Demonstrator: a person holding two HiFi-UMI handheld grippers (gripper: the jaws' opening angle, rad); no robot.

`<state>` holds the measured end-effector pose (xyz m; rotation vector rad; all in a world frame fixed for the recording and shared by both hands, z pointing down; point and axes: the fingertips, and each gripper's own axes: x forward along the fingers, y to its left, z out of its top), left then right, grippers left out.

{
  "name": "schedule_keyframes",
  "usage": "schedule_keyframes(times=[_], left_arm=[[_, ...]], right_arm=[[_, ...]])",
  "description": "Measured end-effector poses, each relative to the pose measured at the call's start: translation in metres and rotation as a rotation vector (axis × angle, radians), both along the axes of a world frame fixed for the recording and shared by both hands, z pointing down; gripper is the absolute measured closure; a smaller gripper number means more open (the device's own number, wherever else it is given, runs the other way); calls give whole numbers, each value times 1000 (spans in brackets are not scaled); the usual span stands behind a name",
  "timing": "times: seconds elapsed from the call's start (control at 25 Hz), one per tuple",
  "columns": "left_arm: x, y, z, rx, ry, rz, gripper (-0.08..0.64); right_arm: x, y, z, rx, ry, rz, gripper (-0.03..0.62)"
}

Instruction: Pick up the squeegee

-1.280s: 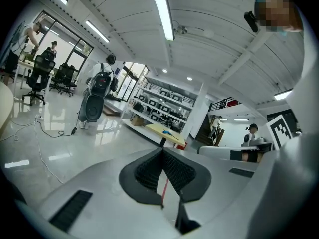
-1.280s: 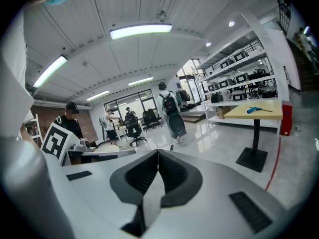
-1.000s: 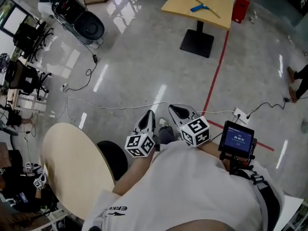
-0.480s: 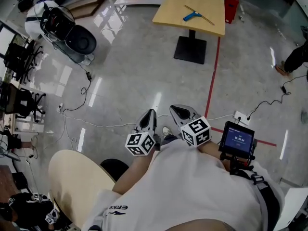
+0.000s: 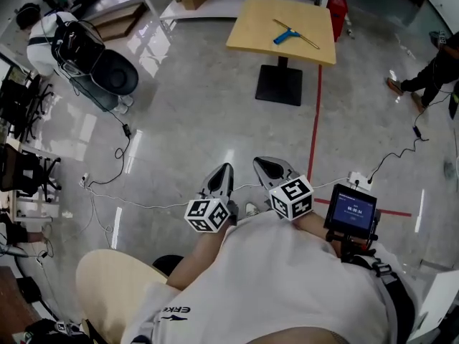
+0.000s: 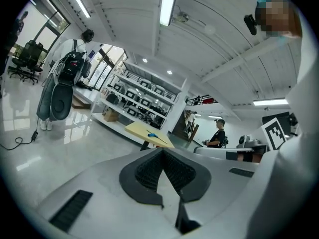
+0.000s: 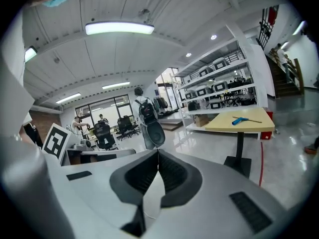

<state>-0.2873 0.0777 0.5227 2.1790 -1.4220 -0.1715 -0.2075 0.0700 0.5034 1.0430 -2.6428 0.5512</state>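
Note:
The squeegee point(image 5: 290, 34), with a blue handle and a thin long blade, lies on a square yellow table point(image 5: 254, 27) far ahead across the floor. It also shows small in the left gripper view point(image 6: 152, 135) and in the right gripper view point(image 7: 244, 119). My left gripper point(image 5: 224, 172) and right gripper point(image 5: 264, 165) are held side by side close to my body, well short of the table. The jaws of both meet at their tips with nothing between them, as seen on the left gripper point(image 6: 162, 151) and the right gripper point(image 7: 158, 152).
A black bag on a stand point(image 5: 93, 52) is at the far left. Cables point(image 5: 143, 203) and a power strip point(image 5: 356, 180) lie on the floor. A red floor line point(image 5: 315, 127) runs past the table base. A person point(image 5: 430, 70) stands at the right. A round beige table point(image 5: 115, 285) is near left.
The view has advanced over the floor: the yellow table with the squeegee sits lower and nearer in the head view, the round table has slid back. Both grippers stay shut together.

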Motion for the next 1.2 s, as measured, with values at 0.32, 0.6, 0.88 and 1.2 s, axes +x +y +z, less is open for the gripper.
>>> schedule_keyframes(times=[0.32, 0.6, 0.88, 1.2], left_arm=[[-11, -27, 14, -13, -4, 42, 555], [13, -75, 9, -2, -15, 95, 555], [20, -127, 27, -1, -43, 137, 555], [73, -213, 22, 12, -76, 169, 555]], right_arm=[[0, -24, 13, -15, 17, 68, 588], [17, -73, 14, -27, 8, 100, 588], [25, -123, 30, -10, -10, 137, 588], [84, -202, 27, -5, -31, 194, 588]])
